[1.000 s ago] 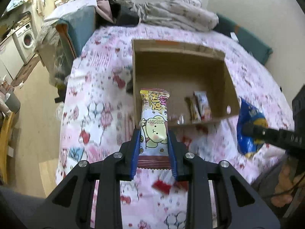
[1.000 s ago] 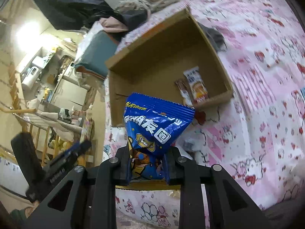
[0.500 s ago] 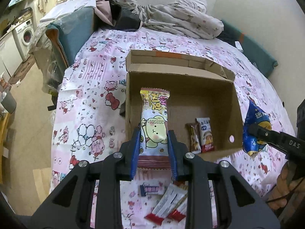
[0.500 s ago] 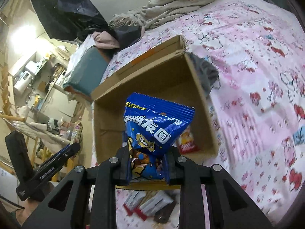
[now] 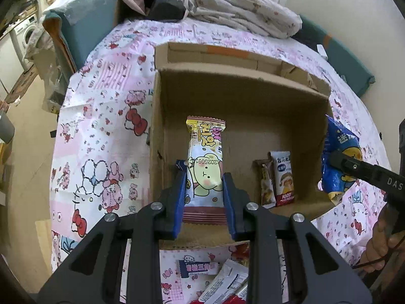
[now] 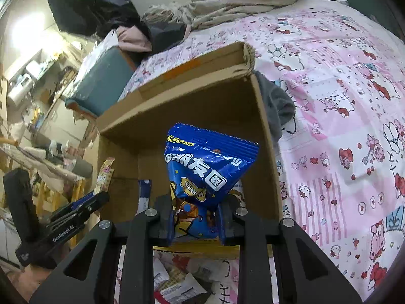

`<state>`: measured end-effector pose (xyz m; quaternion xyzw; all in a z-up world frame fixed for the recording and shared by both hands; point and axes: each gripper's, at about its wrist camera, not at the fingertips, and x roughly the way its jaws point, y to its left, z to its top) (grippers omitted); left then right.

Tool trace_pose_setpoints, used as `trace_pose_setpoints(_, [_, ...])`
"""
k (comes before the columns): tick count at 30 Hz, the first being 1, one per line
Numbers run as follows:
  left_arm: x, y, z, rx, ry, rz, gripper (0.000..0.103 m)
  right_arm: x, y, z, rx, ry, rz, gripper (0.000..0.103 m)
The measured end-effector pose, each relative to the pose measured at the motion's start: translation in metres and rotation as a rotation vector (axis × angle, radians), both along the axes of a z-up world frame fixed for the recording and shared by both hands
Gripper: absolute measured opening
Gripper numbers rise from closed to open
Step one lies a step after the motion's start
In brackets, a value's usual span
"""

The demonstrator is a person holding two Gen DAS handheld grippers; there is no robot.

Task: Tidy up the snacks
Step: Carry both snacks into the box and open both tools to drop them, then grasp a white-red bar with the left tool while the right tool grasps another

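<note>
Pink cartoon-print bedding [image 5: 101,131] is covering the bed where everything is happening, with a rumpled floral blanket [image 5: 243,7] bunched at the far end and a teal cushion [image 5: 83,22] lying off to the left side. An open cardboard box [image 5: 243,96] is sitting on the bedding, its flaps folded outward.

The left gripper [image 5: 203,192] is hovering over the near edge of the box, its blue-padded fingers [image 5: 178,197] pressing in on both sides of a long cream snack packet [image 5: 205,162] printed with a cartoon bear (a date code is showing across the middle). The packet is pointing forward over the box floor, held above it rather than lying down.

The right gripper [image 6: 195,217] is poised over the box's near right corner, squeezing the lower part of a blue snack bag [image 6: 210,167] whose crimped top is fanning out above the fingers. From the left wrist view this bag [image 5: 339,157] is showing just outside the box's right wall.

Inside the box, two small bars [image 5: 278,179] are lying side by side on the floor near the front right, one brown and one white with red lettering. On the bedding in front of the box, near the person, several loose wrappers [image 5: 217,278] are lying scattered, among them a white one with a purple label; others are half hidden behind the gripper frame.
</note>
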<state>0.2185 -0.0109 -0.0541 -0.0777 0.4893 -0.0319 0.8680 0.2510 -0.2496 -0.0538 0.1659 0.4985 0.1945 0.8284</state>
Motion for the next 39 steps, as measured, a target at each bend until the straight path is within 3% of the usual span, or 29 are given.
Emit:
trace_pose_setpoints(14, [0.007,-0.009,-0.011,-0.009,0.017,-0.015,0.025,0.004,0.008,-0.012,-0.025,0.023,0.025,0.027])
trace_pose_setpoints(17, [0.007,-0.011,-0.011,-0.013,0.016,-0.024,0.025,0.006,0.011,-0.01,-0.022,0.021,0.028,0.031])
trace_pose_setpoints(19, [0.007,-0.012,-0.01,-0.021,0.013,-0.025,0.025,0.005,0.012,-0.007,-0.026,0.008,0.034,0.041])
trace_pose_setpoints(21, [0.006,-0.013,-0.009,-0.018,0.006,-0.027,0.037,0.003,0.01,-0.004,-0.023,-0.015,0.01,0.078])
trace_pose_setpoints(22, [0.006,-0.013,-0.008,-0.012,0.004,-0.028,0.043,0.001,0.008,-0.001,-0.015,-0.036,-0.003,0.08])
trace_pose_setpoints(24, [0.005,-0.015,-0.007,0.008,0.007,-0.015,0.078,0.0,0.007,0.002,-0.013,-0.051,-0.003,0.08])
trace_pose_setpoints(25, [0.004,-0.015,-0.007,0.011,0.003,-0.011,0.082,0.0,0.006,0.002,-0.011,-0.052,-0.005,0.08])
trace_pose_setpoints(39, [-0.001,-0.014,-0.003,0.025,-0.005,-0.009,0.083,0.002,-0.004,0.001,0.035,-0.016,-0.05,0.08])
